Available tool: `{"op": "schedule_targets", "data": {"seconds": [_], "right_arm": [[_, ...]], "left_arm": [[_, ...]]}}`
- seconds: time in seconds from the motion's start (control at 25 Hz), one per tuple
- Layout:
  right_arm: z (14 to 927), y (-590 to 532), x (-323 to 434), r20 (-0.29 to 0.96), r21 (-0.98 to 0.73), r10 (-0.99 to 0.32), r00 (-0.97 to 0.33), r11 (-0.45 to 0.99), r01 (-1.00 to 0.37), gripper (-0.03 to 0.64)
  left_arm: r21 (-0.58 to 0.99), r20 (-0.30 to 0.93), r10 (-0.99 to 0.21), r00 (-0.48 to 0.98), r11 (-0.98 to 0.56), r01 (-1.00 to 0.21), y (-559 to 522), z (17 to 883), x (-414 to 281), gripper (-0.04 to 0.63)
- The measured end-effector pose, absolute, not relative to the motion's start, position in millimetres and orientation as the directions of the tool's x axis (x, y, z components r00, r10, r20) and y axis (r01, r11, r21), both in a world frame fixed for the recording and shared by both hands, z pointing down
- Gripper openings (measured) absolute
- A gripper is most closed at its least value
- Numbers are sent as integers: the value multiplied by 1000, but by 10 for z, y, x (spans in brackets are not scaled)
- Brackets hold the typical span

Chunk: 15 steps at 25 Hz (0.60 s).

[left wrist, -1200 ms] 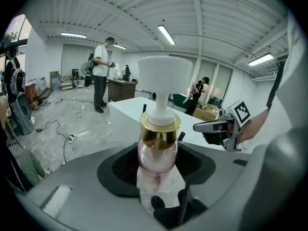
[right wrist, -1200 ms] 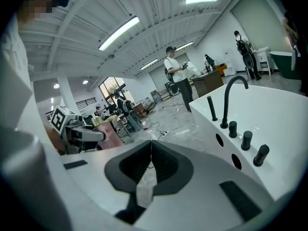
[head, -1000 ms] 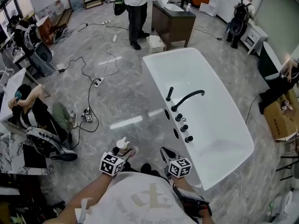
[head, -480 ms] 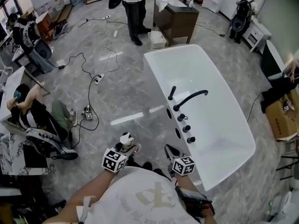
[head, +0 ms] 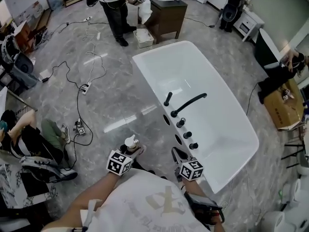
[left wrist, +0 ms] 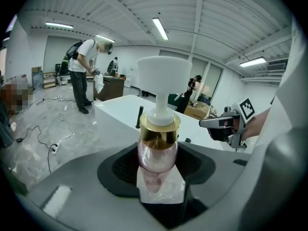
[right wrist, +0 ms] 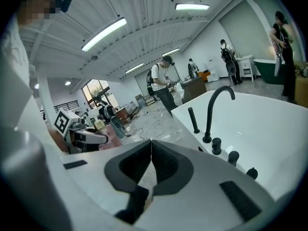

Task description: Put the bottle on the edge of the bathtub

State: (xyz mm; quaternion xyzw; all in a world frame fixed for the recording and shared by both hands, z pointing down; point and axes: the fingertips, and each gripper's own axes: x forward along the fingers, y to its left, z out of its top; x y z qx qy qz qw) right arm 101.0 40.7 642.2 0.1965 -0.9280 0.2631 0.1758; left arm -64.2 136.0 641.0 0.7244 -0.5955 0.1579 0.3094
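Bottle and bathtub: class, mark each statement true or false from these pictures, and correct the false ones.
1. The left gripper is clamped on the bottle. True.
2. The bottle stands on the edge of the bathtub. False: it is held up in the gripper, over the floor beside the bathtub.
3. The right gripper has its jaws wide apart. False: they are together, with nothing between them.
4. The tap on the bathtub is black. True.
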Motion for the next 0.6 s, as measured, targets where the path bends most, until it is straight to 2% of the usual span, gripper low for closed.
{"op": "schedule_targets", "data": {"seconds": [0.24,0.6], "right_arm": [[6254,63,741,432,-410,-348,-832,746,-525,6],[6165,-242,171,444,-390,-408,-798,714,-582,6]], "left_arm": [[245,591,-745,309,-199,-949,802,6223,-1031,216],[248,574,-743,345,-243,-938,354,6139,-1750,216]]}}
